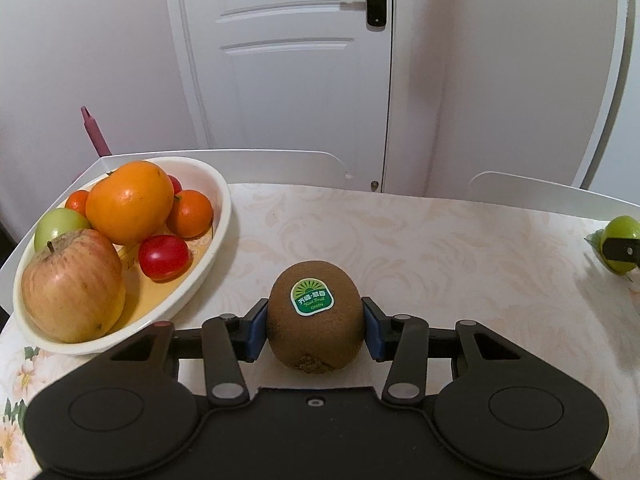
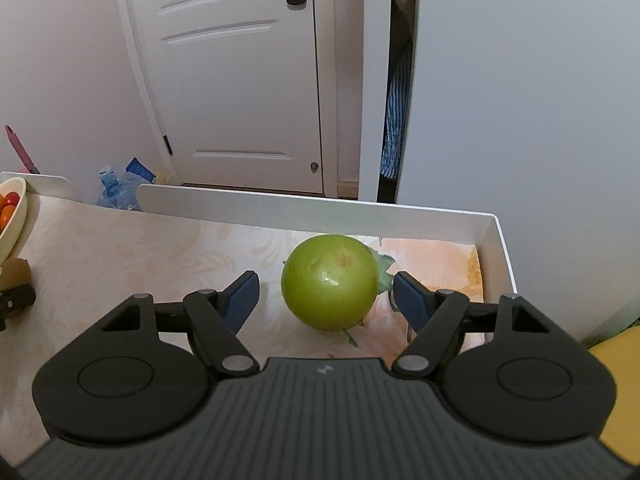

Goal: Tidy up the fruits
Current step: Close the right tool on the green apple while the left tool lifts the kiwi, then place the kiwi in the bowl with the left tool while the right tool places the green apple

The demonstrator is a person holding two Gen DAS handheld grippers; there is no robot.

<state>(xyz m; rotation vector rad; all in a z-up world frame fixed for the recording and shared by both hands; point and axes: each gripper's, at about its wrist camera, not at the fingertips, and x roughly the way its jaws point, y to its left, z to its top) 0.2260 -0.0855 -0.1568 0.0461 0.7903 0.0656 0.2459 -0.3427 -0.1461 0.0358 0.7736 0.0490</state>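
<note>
My left gripper (image 1: 315,325) is shut on a brown kiwi (image 1: 315,332) with a green sticker, just right of a white oval bowl (image 1: 216,256). The bowl holds a red-yellow apple (image 1: 72,284), a large orange (image 1: 128,200), a green apple (image 1: 58,226), small oranges and red tomatoes. My right gripper (image 2: 325,300) is open around a green apple (image 2: 329,282) lying on the tablecloth; both pads stand a little apart from it. The same green apple shows at the far right of the left wrist view (image 1: 620,236).
The table has a pale floral cloth (image 1: 440,248) and a raised white rim (image 2: 304,210) at the back and right. White chair backs stand behind it. A white door (image 1: 288,80) is beyond. The bowl's edge shows at the left of the right wrist view (image 2: 16,216).
</note>
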